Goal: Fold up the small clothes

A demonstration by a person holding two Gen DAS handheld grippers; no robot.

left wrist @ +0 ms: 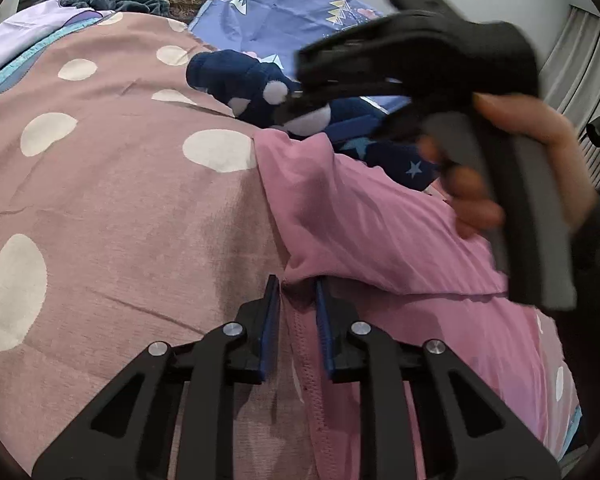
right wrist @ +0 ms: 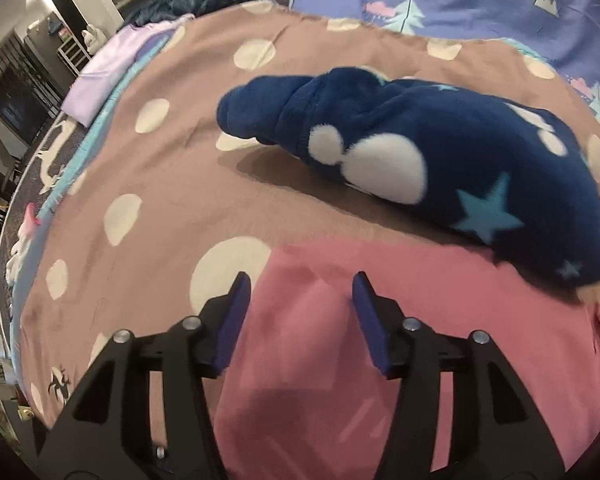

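A small pink garment [left wrist: 380,220] lies on the dotted mauve bedspread [left wrist: 120,200], with a fold across its middle. My left gripper [left wrist: 298,284] is narrowly parted around the garment's hemmed edge, at the end of the fold. The right gripper's body [left wrist: 440,80], held by a hand, hovers over the garment at the right. In the right wrist view my right gripper [right wrist: 300,284] is open and empty just above the pink garment [right wrist: 380,340].
A dark blue fleece piece with white dots and stars [right wrist: 420,160] lies just beyond the pink garment. A blue patterned sheet [right wrist: 460,0] lies behind it. A lilac cloth [right wrist: 104,76] lies at the bed's far left edge [right wrist: 32,216].
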